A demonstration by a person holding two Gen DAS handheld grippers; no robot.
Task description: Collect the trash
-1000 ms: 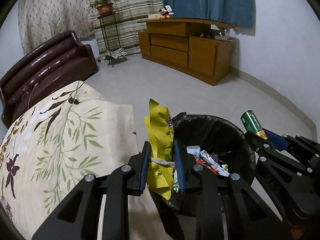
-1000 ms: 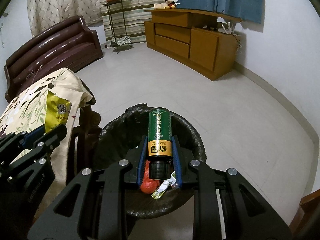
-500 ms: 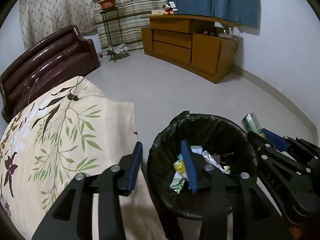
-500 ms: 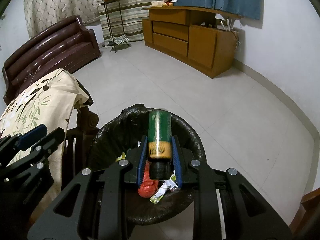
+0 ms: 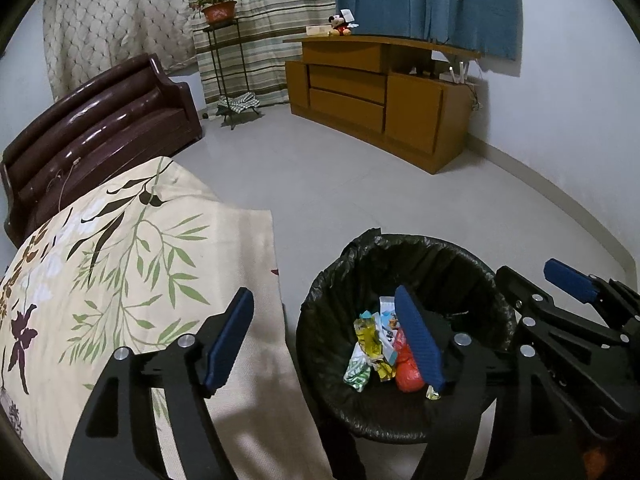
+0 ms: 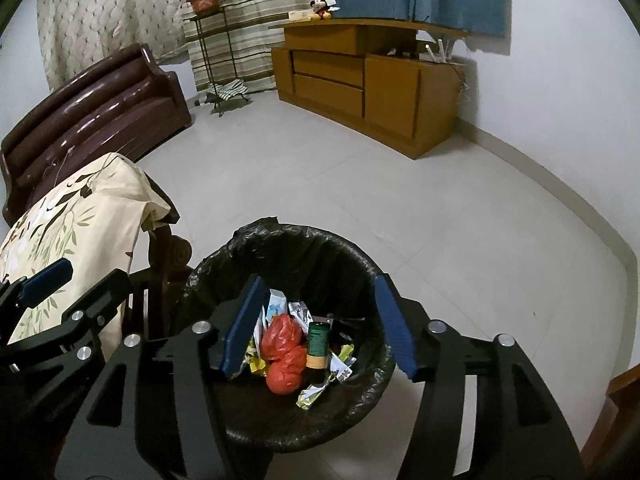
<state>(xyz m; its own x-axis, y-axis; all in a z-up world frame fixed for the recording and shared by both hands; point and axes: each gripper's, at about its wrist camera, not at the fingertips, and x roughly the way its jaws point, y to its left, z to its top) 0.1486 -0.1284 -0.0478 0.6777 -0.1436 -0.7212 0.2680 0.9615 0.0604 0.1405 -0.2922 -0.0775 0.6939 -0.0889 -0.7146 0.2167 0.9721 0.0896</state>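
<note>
A round bin lined with a black bag (image 5: 452, 256) (image 6: 328, 252) stands on the floor beside the cloth-covered table. Inside lie the yellow snack bag (image 5: 370, 338), red bags (image 6: 282, 338), wrappers and the green bottle (image 6: 318, 342). My left gripper (image 5: 328, 340) is open and empty, over the bin's left rim and the cloth edge. My right gripper (image 6: 318, 328) is open and empty, right above the bin. The right gripper also shows at the right of the left wrist view (image 5: 560, 300), and the left gripper at the left of the right wrist view (image 6: 60, 300).
A floral beige cloth (image 5: 120, 264) covers the table on the left. A dark brown sofa (image 5: 100, 128) is behind it. A wooden cabinet (image 5: 380, 100) and a plant stand (image 5: 224, 68) stand by the far curtains. Grey tiled floor (image 6: 360, 184) lies beyond the bin.
My left gripper opened and the yellow snack bag fell into the bin. My right gripper opened and the green bottle dropped into the bin.
</note>
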